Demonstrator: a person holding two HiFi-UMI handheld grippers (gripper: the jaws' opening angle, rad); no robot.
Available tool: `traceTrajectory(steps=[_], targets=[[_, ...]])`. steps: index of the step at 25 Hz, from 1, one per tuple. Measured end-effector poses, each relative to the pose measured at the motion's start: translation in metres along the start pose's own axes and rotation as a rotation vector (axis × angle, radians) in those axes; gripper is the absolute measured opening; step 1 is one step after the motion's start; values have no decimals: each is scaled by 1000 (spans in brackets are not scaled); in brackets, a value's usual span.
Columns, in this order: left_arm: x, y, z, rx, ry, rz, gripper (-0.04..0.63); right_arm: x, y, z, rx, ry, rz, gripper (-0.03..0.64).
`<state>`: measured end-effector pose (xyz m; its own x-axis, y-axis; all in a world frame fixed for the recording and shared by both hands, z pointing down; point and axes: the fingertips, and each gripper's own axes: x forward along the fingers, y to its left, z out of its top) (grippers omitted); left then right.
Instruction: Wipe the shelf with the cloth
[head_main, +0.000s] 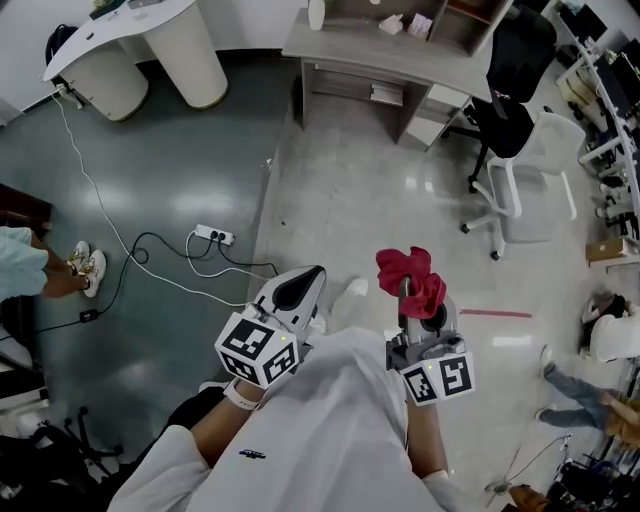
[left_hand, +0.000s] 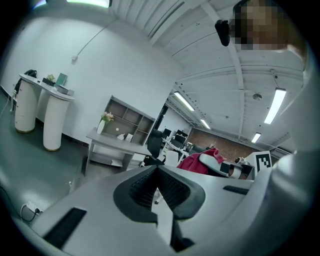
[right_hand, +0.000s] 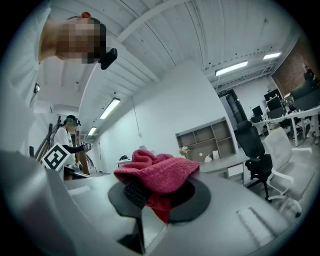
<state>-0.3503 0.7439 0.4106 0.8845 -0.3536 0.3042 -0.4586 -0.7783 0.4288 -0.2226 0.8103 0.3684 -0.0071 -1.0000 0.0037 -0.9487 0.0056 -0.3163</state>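
The red cloth (head_main: 410, 272) is bunched up and clamped in my right gripper (head_main: 407, 288), held in front of the person's chest above the floor. In the right gripper view the cloth (right_hand: 159, 173) drapes over both jaws of that gripper (right_hand: 150, 194). My left gripper (head_main: 308, 275) is held beside it, shut with nothing between its pads; its jaws meet in the left gripper view (left_hand: 158, 171), where the cloth (left_hand: 199, 161) shows to the right. The grey open shelf (head_main: 440, 22) stands on a desk (head_main: 360, 52) far ahead, also visible as the shelf (left_hand: 128, 122) and the shelf (right_hand: 209, 140).
A black office chair (head_main: 512, 88) and a white chair (head_main: 528, 172) stand right of the desk. A power strip (head_main: 213, 236) with cables lies on the floor at left. A white rounded counter (head_main: 140, 45) is at the far left. Other people stand at the left edge (head_main: 60, 270) and the right edge (head_main: 600, 345).
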Motion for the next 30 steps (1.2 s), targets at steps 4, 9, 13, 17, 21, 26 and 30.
traceTrajectory(steps=[4,9,13,17,21,26,30], targets=[[29,18,11,-8,0,34,0,31,-30,-2,16,6,10,64],[85,42,46,-12,4,93,0,92,-77,7,48,27,42,64],[137,55,81,20,-5,106,0,143,-112,20,42,22,89,64],[178,70,104,16,-19,143,0,183,-147,37,39,2,119,64],[227,75,119,24,-19,139,0,215,-191,48,47,-20,115,64],[282,80,143,35,-32,131,0,248,-237,54,58,-10,113,64],[305,106,153,9,-33,170,0,283,-267,47,76,20,94,64]])
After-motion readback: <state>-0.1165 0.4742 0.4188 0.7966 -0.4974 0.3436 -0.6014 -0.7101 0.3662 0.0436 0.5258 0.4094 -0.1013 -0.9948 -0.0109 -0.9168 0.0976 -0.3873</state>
